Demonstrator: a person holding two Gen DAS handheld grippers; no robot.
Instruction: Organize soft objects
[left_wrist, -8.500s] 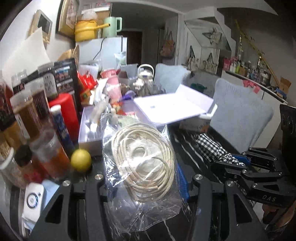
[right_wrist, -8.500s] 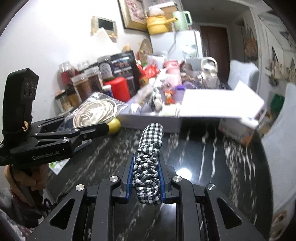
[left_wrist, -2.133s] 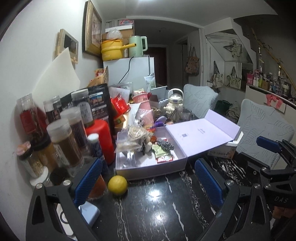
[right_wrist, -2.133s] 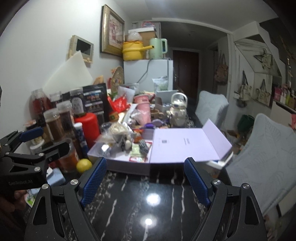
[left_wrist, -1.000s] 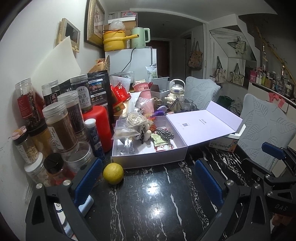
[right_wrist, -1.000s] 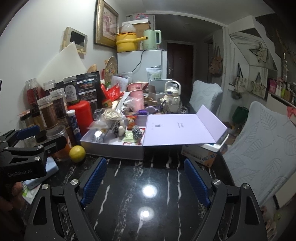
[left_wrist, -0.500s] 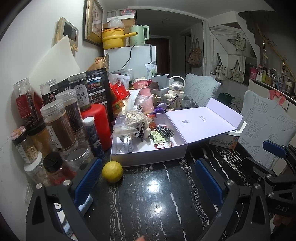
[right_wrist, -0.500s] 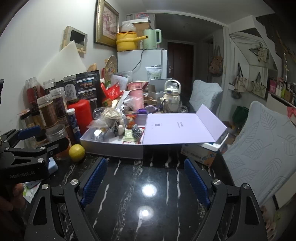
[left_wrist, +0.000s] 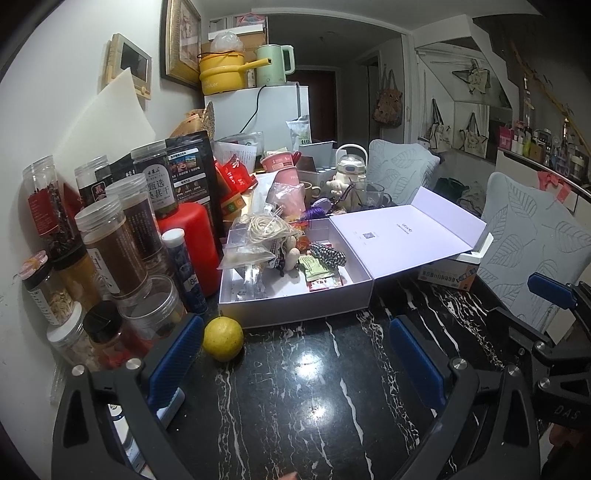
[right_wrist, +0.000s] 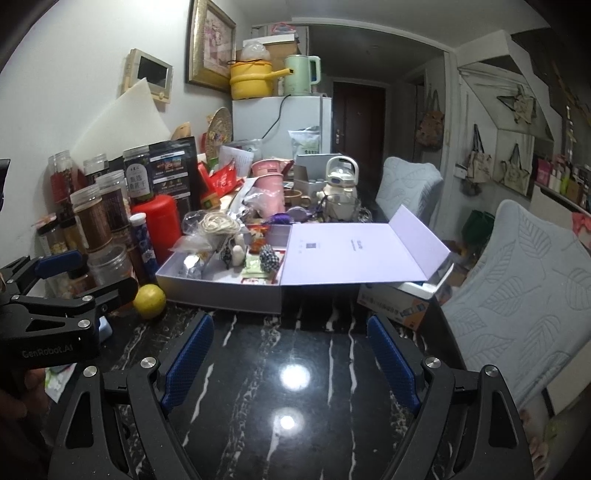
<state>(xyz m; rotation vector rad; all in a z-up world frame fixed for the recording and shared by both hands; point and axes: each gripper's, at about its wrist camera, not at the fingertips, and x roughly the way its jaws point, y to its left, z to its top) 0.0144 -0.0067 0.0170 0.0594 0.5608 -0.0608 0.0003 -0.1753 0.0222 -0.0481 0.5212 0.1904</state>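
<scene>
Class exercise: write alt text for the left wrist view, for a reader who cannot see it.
An open white box on a black marble table holds a bagged rope coil and a checked cloth roll, its lid folded back to the right. The left gripper hangs open and empty before it, a yellow fruit near its left finger.

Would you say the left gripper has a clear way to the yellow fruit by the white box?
Probably yes: the left gripper is open and empty, and the yellow fruit sits beside its left finger, uncovered, though jars crowd close.
</scene>
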